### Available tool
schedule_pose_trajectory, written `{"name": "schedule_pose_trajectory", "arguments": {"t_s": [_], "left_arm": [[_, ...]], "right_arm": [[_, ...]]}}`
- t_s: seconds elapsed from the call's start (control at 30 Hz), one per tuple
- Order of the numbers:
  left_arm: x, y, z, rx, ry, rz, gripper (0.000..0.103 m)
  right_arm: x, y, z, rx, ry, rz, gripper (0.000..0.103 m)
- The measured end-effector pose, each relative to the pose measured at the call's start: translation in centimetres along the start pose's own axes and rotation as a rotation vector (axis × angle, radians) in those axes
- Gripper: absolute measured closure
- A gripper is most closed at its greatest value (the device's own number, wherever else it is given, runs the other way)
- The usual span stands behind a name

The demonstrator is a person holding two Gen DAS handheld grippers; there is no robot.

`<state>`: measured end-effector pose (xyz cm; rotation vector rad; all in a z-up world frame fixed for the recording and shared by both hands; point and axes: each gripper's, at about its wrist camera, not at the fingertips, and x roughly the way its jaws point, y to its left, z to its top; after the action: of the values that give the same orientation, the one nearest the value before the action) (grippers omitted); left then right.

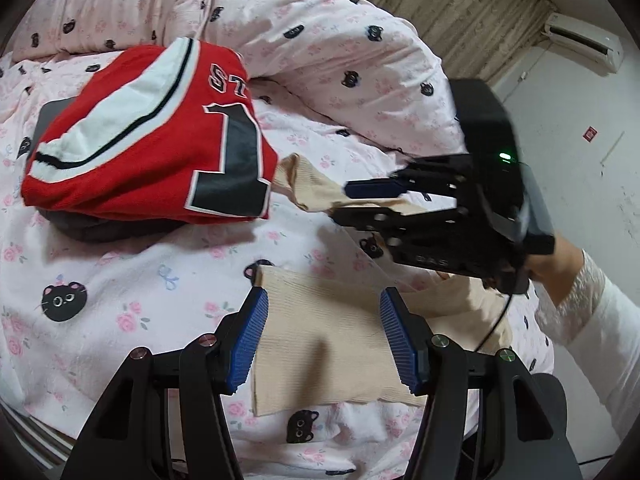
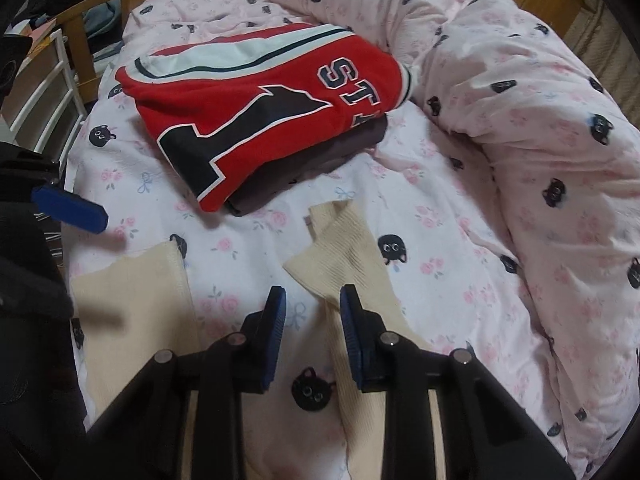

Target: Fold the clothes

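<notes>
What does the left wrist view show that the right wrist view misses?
Only the left wrist view: the right tongs from outside, over the beige garment's sleeve, the person's hand and an air conditioner.

Only the right wrist view: a wooden chair piled with clothes and a white rack beside the bed.

Both: the folded red jersey on a dark garment, the beige garment and the cat-print bedding.

A soft cream top (image 2: 132, 300) lies flat on the bed near a folded red shirt (image 2: 256, 120) with a big black number.
</notes>
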<state>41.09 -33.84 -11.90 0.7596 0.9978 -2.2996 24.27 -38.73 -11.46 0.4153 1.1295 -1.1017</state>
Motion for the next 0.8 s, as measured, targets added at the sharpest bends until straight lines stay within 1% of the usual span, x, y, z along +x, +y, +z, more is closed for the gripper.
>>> {"name": "schedule_pose_trajectory", "arguments": {"t_s": [0.1,0.27,0.3,0.33,0.37,0.4,0.47,0.53,0.7,0.8], "left_arm": [[0.1,-0.2,0.0,-0.003,0.005,-0.011,0.05],[0.5,0.0,0.1,-0.042,0.024,-0.037,0.05],[0.5,0.0,0.0,-0.047,0.028,-0.042,0.05],[0.6,0.0,0.0,-0.051,0.032,-0.046,0.05],[0.7,0.0,0.0,-0.055,0.035,-0.046,0.05],[0.7,0.0,0.0,-0.059,0.037,-0.048,0.05],[0.8,-0.1,0.0,-0.063,0.038,-0.058,0.05],[0.9,-0.2,0.0,-0.065,0.038,-0.068,0.05],[1.2,-0.5,0.0,-0.07,0.042,-0.083,0.05],[1.5,-0.5,0.0,-0.081,0.05,-0.086,0.05]], "right_arm": [[0.9,0.3,0.4,-0.024,0.021,0.008,0.075],[2.1,0.5,1.2,-0.049,0.044,-0.002,0.075],[2.4,0.5,1.3,-0.05,0.049,0.0,0.077],[2.7,0.5,1.4,-0.052,0.055,0.001,0.082],[3.0,0.5,1.6,-0.056,0.064,0.003,0.085],[3.2,0.6,1.6,-0.063,0.071,0.001,0.086],[3.4,0.6,1.9,-0.076,0.081,0.003,0.095],[3.1,0.4,2.1,-0.078,0.078,0.008,0.095],[0.7,-1.4,3.4,-0.066,0.036,0.006,0.095],[-0.2,-3.2,4.6,-0.037,0.015,-0.027,0.095]]}}
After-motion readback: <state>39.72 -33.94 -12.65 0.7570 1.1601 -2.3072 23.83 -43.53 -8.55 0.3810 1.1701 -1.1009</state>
